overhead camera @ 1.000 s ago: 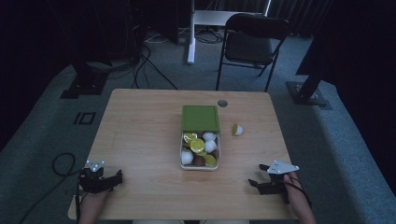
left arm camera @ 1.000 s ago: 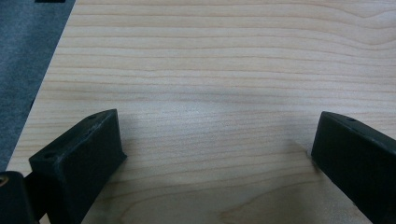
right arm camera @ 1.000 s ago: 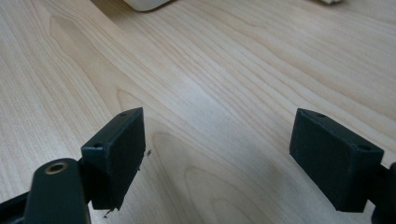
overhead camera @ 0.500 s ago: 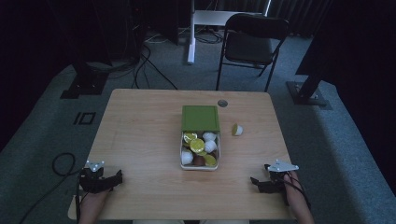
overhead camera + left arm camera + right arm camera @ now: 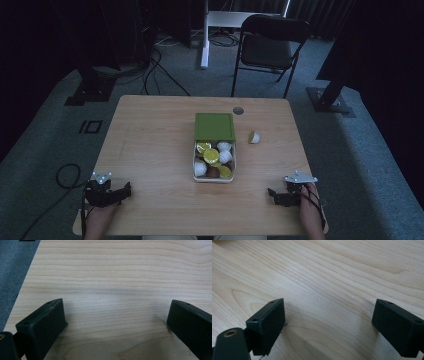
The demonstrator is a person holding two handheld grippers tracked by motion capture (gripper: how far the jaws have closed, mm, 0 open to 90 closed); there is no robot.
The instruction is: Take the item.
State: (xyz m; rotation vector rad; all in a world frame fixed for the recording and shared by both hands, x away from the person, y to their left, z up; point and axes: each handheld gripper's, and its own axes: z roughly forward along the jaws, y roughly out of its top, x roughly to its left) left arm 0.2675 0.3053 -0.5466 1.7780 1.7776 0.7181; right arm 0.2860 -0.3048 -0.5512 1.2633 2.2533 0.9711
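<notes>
A white box (image 5: 195, 169) with several yellow, white and brown capsules in it sits at the table's middle, and its green lid (image 5: 214, 126) lies against its far end. One loose capsule (image 5: 254, 137) lies on the wood to the right of the lid. My left gripper (image 5: 126, 190) rests near the front left corner, open, with bare wood between its jaws (image 5: 115, 315). My right gripper (image 5: 272, 195) rests near the front right corner. Its jaws have just been opening and stand wide apart over bare wood (image 5: 329, 312), with nothing between them.
A round grey grommet (image 5: 238, 110) is set in the wooden table (image 5: 150, 140) behind the lid. A black folding chair (image 5: 270, 50) stands beyond the far edge. Cables and stand feet lie on the carpet to the left.
</notes>
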